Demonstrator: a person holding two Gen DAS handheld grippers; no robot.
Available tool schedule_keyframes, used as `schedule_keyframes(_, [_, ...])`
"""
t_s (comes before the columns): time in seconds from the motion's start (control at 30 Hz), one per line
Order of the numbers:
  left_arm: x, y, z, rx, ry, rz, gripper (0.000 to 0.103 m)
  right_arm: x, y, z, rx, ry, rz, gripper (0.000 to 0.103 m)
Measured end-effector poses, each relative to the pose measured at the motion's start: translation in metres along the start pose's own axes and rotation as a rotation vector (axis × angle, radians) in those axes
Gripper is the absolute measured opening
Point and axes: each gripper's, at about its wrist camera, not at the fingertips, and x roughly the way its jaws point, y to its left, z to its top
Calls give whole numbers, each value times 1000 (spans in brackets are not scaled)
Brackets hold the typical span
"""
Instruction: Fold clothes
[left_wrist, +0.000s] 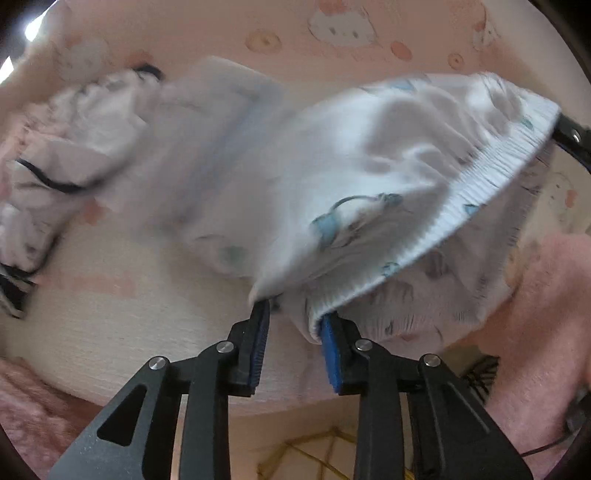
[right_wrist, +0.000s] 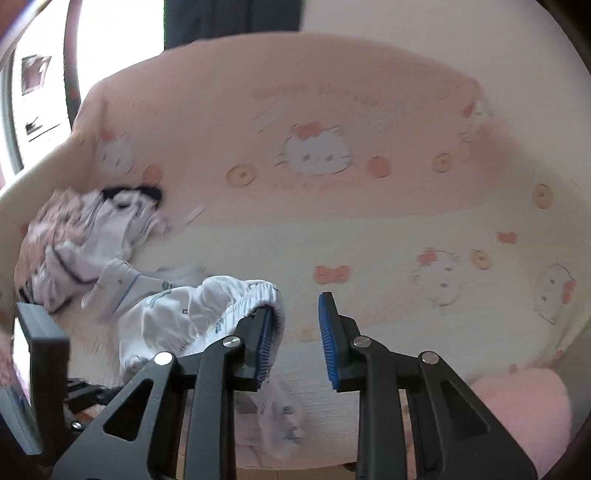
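White child's trousers with blue prints and a ribbed elastic waistband (left_wrist: 369, 177) hang over the pink Hello Kitty bed sheet (left_wrist: 110, 288). In the left wrist view my left gripper (left_wrist: 295, 317) is open, its blue pads apart; the waistband edge touches both fingertips. The other gripper's black finger (left_wrist: 572, 134) shows at the waistband's far end. In the right wrist view my right gripper (right_wrist: 295, 314) is open; the trousers (right_wrist: 192, 317) drape over its left finger (right_wrist: 264, 339) and hang below it. The gap between the pads is empty.
A heap of crumpled white clothes with black trim (left_wrist: 66, 155) lies at the far left of the bed, also in the right wrist view (right_wrist: 85, 243). A pink fluffy blanket (right_wrist: 524, 410) lies at the near right bed edge. A window is at far left.
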Motion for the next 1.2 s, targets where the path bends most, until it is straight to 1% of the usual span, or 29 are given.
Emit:
schedule_keyframes(0.03, [-17,6,5,-10,-35,-3,16,-4,-5,2,17,-5,-6,24])
schedule_keyframes(0.07, [-35,12,10,-21,-71,-6,9,-6,-9,5,34,-4,-3,24])
schedule_keyframes(0.1, [-52,18,15,-31,-107,-8,8,-13,-14,10,55,-8,4,24])
schedule_keyframes(0.17, [-115,28,36,-16,-256,40,8,-29,-20,21,82,-35,10,24])
schedule_keyframes(0.27, [-209,44,66,6,-479,113,8,-58,-18,46,82,-123,0,25])
schedule_keyframes(0.3, [-227,52,70,-4,-513,109,8,-66,-17,57,75,-142,3,27])
schedule_keyframes(0.33, [-246,60,75,-14,-547,105,8,-67,-16,65,63,-143,8,28])
schedule_keyframes(0.4, [-262,70,74,-28,-573,109,8,-64,-2,66,4,-126,0,30])
schedule_keyframes(0.43, [-256,70,74,-24,-555,120,8,-60,6,66,-31,-113,-7,32])
schedule_keyframes(0.47, [-249,70,74,-19,-536,130,8,-47,21,56,-100,-67,-32,32])
schedule_keyframes(0.5, [-233,70,71,-31,-488,133,8,-38,30,46,-135,-32,-45,32])
schedule_keyframes(0.53, [-216,70,69,-42,-439,137,8,-33,35,36,-143,0,-38,32])
schedule_keyframes(0.6, [-183,75,61,-72,-340,138,8,-29,36,23,-101,40,16,29])
schedule_keyframes(0.67, [-154,81,42,-113,-247,110,8,-33,31,22,-93,35,8,29])
schedule_keyframes(0.7, [-140,83,33,-134,-201,96,12,-34,27,24,-94,27,-2,29])
schedule_keyframes(0.77, [-120,81,15,-155,-135,60,12,-33,20,26,-88,30,-7,29])
schedule_keyframes(0.87, [-102,72,4,-111,-102,95,13,-17,20,15,-89,103,19,29])
schedule_keyframes(0.93, [-78,76,2,-124,-35,51,17,1,26,3,-109,161,14,29])
schedule_keyframes(0.97, [-68,78,-2,-143,-4,20,19,14,27,-7,-114,214,19,29])
schedule_keyframes(1.0, [-57,79,-5,-161,26,-10,26,26,27,-16,-119,267,25,29])
schedule_keyframes(1.03, [-49,81,-9,-176,47,-21,37,39,27,-25,-122,319,31,29])
schedule_keyframes(1.07, [-40,81,-15,-191,69,-41,42,48,24,-31,-105,365,48,29])
schedule_keyframes(1.1, [-34,80,-21,-207,81,-64,48,55,19,-35,-78,393,57,31])
schedule_keyframes(1.17, [-20,82,-31,-247,109,-100,49,68,10,-43,-34,451,77,36])
schedule_keyframes(1.2, [-15,82,-33,-244,115,-93,49,74,9,-46,-14,476,103,39])
